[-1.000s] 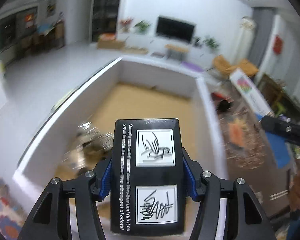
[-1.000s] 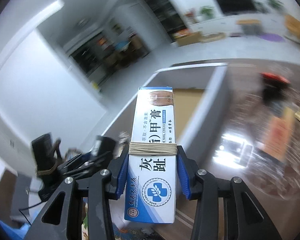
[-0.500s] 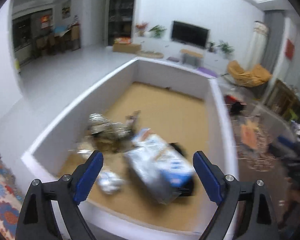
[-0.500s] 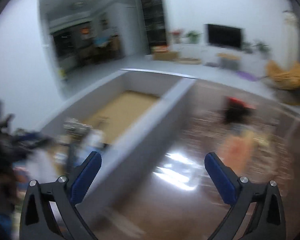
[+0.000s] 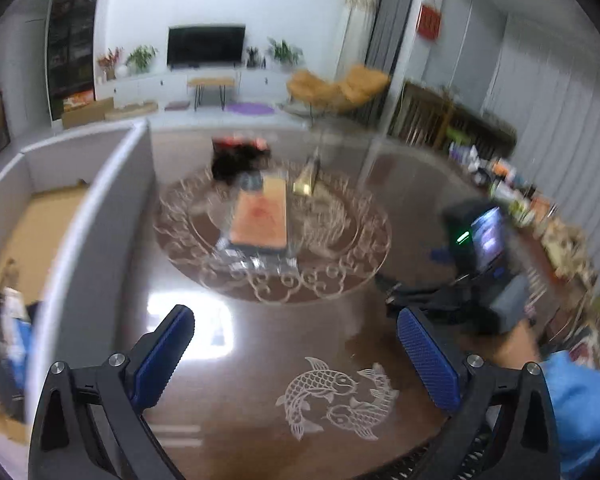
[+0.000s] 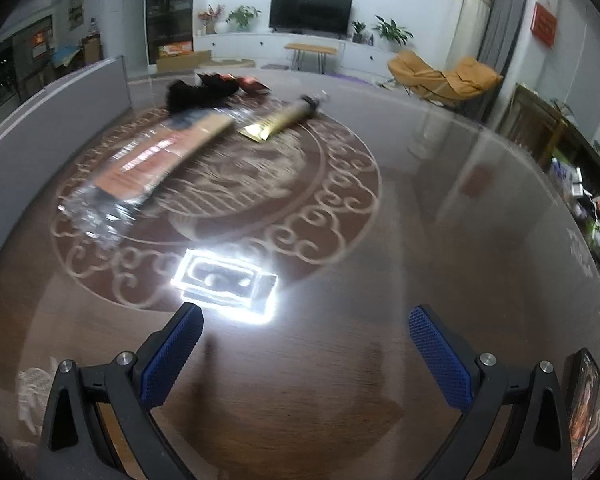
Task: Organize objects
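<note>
In the left wrist view, the left gripper (image 5: pixel 296 354) hangs over a glossy dark-brown table (image 5: pixel 260 332) inlaid with pale scrollwork rings and two carp; its two fingers, faced with ribbed blue pads (image 5: pixel 162 356), are spread wide with nothing between them. To the left stands a white-walled box (image 5: pixel 100 216) with a tan cardboard floor, and blurred packets lie in its near corner. On the table's ring motif rests one flat orange packet in clear crinkled wrap (image 5: pixel 260 216), with a gold tube (image 5: pixel 306 178) just beside its far right end and a black fluffy bundle (image 5: pixel 236 160) beyond it. The right gripper (image 5: pixel 476 264) shows at the right edge, blurred, above a blue sleeve. In the right wrist view, the right gripper (image 6: pixel 306 354) is likewise wide open and empty, its two textured blue pads (image 6: pixel 440 360) well apart above the table (image 6: pixel 420 240), where a bright rectangular lamp glare reflects. Ahead lie the same orange packet (image 6: pixel 160 156), the single gold tube (image 6: pixel 280 118) with its dark cap, the black bundle (image 6: pixel 198 94), and a red foil wrapper (image 6: pixel 248 82) touching it; the box wall (image 6: pixel 52 120) runs along the left.
</note>
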The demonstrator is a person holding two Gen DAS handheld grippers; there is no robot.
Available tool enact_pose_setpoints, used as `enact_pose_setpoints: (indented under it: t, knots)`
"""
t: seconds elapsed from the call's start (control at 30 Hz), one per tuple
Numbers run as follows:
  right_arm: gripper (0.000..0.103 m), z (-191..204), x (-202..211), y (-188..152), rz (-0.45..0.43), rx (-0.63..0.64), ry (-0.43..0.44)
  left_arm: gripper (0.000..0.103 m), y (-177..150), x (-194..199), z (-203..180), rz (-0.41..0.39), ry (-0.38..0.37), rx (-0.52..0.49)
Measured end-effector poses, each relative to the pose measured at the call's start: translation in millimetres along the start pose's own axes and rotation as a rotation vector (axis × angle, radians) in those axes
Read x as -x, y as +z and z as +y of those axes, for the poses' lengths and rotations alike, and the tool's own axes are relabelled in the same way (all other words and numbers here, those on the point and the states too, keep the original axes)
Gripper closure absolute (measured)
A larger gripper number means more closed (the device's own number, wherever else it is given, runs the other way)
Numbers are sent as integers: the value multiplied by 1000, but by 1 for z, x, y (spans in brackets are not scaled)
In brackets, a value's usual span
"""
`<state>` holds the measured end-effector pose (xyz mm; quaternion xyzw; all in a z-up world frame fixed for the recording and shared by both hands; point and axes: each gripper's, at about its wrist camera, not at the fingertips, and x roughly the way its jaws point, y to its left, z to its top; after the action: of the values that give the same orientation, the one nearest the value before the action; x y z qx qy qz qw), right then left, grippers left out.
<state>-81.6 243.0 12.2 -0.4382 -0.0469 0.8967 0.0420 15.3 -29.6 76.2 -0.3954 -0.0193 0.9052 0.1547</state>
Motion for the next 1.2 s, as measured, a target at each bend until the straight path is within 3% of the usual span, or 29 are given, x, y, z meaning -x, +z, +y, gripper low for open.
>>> enact_pose_setpoints:
  t: [0.23,0.4,0.7,1.2]
  knots:
    - [0,-10,-1,-4,14,1,18,0,-8,-87,3,59,144,-28]
    - [0,-19,-7,-5,46,-60,86,0,-7,-118,8,94,168,-48]
    - [0,-20,-8,-6,46,-66,82,0,-9,-132,9,142,145,-45]
    - [0,-20,-8,-6,46,-67,82,0,-10,-134,6,144,158,-62]
